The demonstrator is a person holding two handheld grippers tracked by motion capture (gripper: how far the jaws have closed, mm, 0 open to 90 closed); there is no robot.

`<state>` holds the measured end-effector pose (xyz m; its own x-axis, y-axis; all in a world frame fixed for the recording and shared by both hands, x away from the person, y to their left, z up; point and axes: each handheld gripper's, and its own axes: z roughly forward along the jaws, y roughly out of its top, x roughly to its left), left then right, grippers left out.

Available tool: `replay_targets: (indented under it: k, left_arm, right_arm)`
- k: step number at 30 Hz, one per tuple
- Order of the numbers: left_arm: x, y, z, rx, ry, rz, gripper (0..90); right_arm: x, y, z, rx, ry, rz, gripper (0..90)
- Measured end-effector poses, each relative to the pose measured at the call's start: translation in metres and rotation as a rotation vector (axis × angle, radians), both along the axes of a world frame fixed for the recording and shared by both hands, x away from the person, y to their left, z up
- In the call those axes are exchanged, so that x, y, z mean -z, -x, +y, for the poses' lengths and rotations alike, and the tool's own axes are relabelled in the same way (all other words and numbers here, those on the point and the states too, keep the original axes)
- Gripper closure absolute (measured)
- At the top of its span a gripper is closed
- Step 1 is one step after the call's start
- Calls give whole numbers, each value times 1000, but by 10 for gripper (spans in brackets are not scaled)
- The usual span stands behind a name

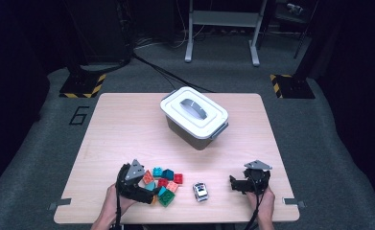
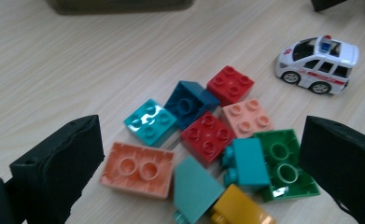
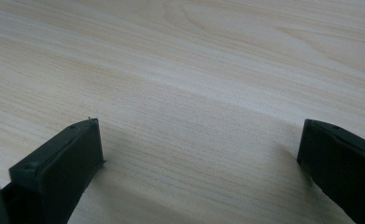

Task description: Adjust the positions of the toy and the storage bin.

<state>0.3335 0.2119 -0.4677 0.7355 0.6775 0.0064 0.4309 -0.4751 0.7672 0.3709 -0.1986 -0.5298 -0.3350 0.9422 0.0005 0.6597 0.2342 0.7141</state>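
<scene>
A heap of toy bricks (image 1: 162,183) lies near the table's front edge, left of centre. In the left gripper view I pick out an orange brick (image 2: 138,169), a teal brick (image 2: 150,121), a dark blue brick (image 2: 188,101), red bricks (image 2: 208,136), a pink brick (image 2: 247,117), a green brick (image 2: 284,163) and a yellow brick (image 2: 240,209). My left gripper (image 1: 149,187) is open at the heap's left side, its jaws wide apart around the bricks, gripping none. A white toy ambulance (image 1: 201,191) stands right of the heap. My right gripper (image 1: 234,182) is open over bare wood, holding nothing.
A grey storage box with a white lid and handle (image 1: 193,116) stands closed at the table's middle back. The wooden table (image 1: 127,124) has bare room on its left and right sides. Beyond it lie floor cables and a metal stand.
</scene>
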Motion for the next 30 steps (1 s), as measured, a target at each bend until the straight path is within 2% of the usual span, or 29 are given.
replay_targets:
  k: [1,5,8,9,10,14,18,21,23,26,30]
  left_arm:
    - [0,0,0,0,0,0,1]
    - [1,-1,-18,45,-13,-1,1]
    - [1,0,-25,57,-1,3,0]
    - [1,0,-32,84,2,-1,0]
    - [1,0,-32,84,2,-1,0]
    - [3,-1,-52,127,-13,5,0]
    - [4,-2,-64,152,0,5,0]
    - [5,-2,-80,188,-3,2,0]
    - [6,-2,-83,191,-6,4,0]
    - [9,-4,-93,205,-13,9,0]
    - [15,-6,-106,228,-35,35,0]
  right_arm:
    - [0,0,0,-1,2,-2,0]
    - [0,0,0,-2,1,-2,0]
    - [0,0,0,0,1,-2,0]
    - [0,0,0,0,2,-2,0]
    - [0,0,0,0,2,-2,0]
    - [0,0,0,3,0,-4,0]
    - [0,0,0,0,2,-3,0]
    - [0,0,0,2,0,-5,0]
    - [0,0,0,2,-1,-5,0]
    - [0,0,0,3,-2,-5,0]
    - [0,0,1,3,-1,-7,0]
